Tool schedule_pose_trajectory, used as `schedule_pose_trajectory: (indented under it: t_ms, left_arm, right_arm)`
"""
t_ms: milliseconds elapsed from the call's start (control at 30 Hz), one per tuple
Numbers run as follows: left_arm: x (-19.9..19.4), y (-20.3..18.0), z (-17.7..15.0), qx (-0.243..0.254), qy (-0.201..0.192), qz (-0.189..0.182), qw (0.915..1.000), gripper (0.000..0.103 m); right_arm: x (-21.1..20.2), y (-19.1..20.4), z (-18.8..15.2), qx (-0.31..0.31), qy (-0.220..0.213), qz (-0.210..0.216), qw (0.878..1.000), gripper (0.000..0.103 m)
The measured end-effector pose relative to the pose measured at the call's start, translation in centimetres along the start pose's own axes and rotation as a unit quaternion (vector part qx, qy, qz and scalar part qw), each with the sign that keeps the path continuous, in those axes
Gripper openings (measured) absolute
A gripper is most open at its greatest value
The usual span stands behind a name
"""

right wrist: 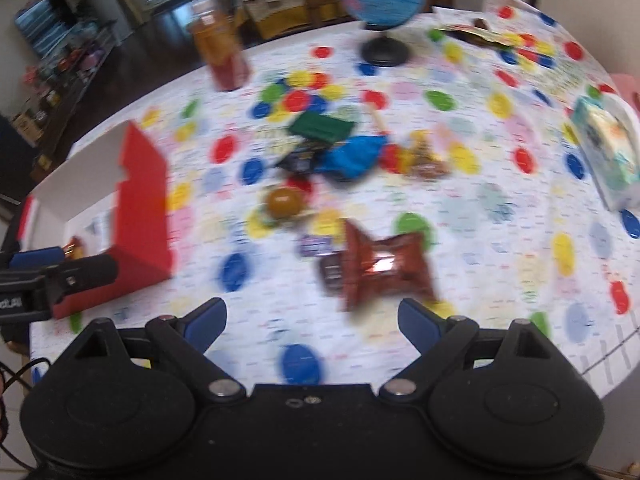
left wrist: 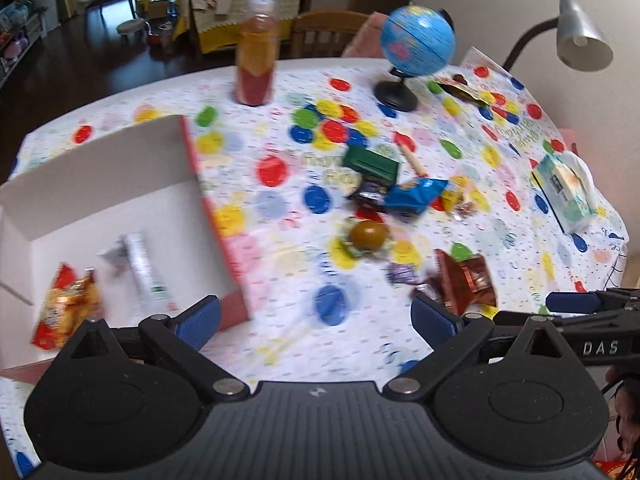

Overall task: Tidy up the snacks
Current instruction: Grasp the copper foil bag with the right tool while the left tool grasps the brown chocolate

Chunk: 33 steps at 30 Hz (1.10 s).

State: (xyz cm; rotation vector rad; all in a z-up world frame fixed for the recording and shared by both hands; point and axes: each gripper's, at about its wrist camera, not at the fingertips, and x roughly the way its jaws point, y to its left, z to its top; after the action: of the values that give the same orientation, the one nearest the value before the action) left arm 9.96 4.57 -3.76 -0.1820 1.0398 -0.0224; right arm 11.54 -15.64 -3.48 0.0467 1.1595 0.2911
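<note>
Red-walled box (left wrist: 120, 200) sits at left of the left view, already holding an orange packet (left wrist: 66, 304) and a white tube (left wrist: 144, 272). Loose snacks lie mid-frame on the table (left wrist: 280, 264). Both grippers, left (left wrist: 316, 320) and right (right wrist: 312, 316), are spread wide and empty. Likely next: the right one descends onto the brown wrapper (right wrist: 380, 268) just ahead.

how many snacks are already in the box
2 that I can make out: an orange-red packet in the box's near left corner, and a white tube-shaped pack beside it. The blurry grey bit by the tube might be a third.
</note>
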Motion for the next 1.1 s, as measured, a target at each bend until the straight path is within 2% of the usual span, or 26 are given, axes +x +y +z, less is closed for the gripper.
schedule_pose_trajectory:
  t_ms: [200, 467, 567, 800, 967, 1100]
  left_arm:
    - [3.7, -4.5, 0.9, 0.009, 0.021, 0.004, 0.9997, 0.101]
    - [8.0, -7.8, 0.7, 0.031, 0.042, 0.020, 0.9984, 0.101]
    - [9.8, -7.9, 0.6, 0.026, 0.056, 0.033, 0.9975, 0.101]
    - [11.6, -6.0, 0.8, -0.031, 0.076, 0.054, 0.9952, 0.101]
    - [11.9, -5.5, 1.0, -0.047, 0.075, 0.062, 0.9941, 0.101]
    - [12.3, -5.4, 1.0, -0.053, 0.079, 0.066, 0.9932, 0.101]
  right_arm:
    - [1.2, -5.1, 0.7, 0.006, 0.009, -0.010, 1.000, 0.092]
    - [3.2, -9.0, 2.4, 0.012, 0.022, 0.001, 1.000, 0.091]
    - [4.3, -9.2, 2.8, -0.011, 0.037, 0.015, 0.999, 0.091]
    - [7.4, -8.0, 3.4, -0.048, 0.063, 0.038, 0.996, 0.092]
    - [10.2, -7.0, 4.0, -0.059, 0.081, 0.042, 0.994, 0.092]
    - [12.2, -6.6, 3.9, -0.065, 0.097, 0.030, 0.993, 0.091]
